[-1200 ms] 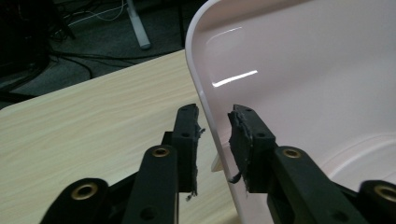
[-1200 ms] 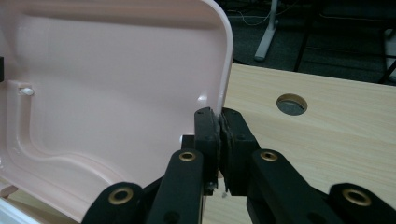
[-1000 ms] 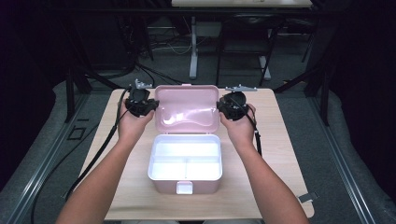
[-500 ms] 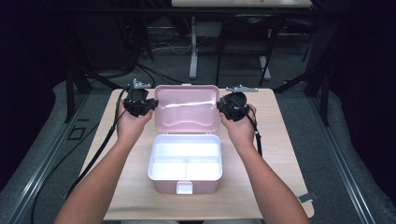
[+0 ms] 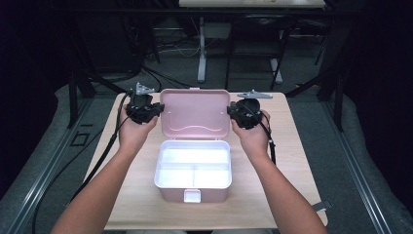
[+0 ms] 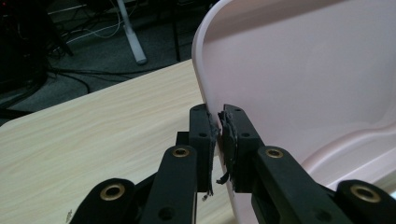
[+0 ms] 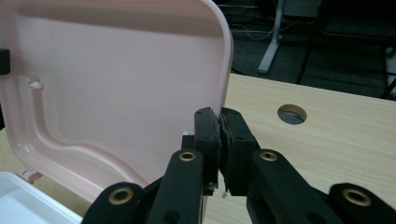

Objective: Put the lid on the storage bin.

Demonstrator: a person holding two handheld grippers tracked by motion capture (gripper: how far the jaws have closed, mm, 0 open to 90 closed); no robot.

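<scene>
Since a second ago the pink lid (image 5: 196, 113) has swung up from leaning back to nearly upright, long axis across the table (image 5: 292, 146), hollow side facing the person. The left gripper (image 6: 218, 125), jaws just closing, and right gripper (image 7: 219, 122) pinch its side edges, above the white-lined box (image 5: 193, 170).

Your lid (image 5: 196, 113): pale pink | your box (image 5: 193, 168): pink outside, white inside | your tongs (image 6: 218, 140): black, brass-coloured rivets | your surface (image 5: 292, 146): light wood grain | floor (image 5: 370, 161): grey
</scene>
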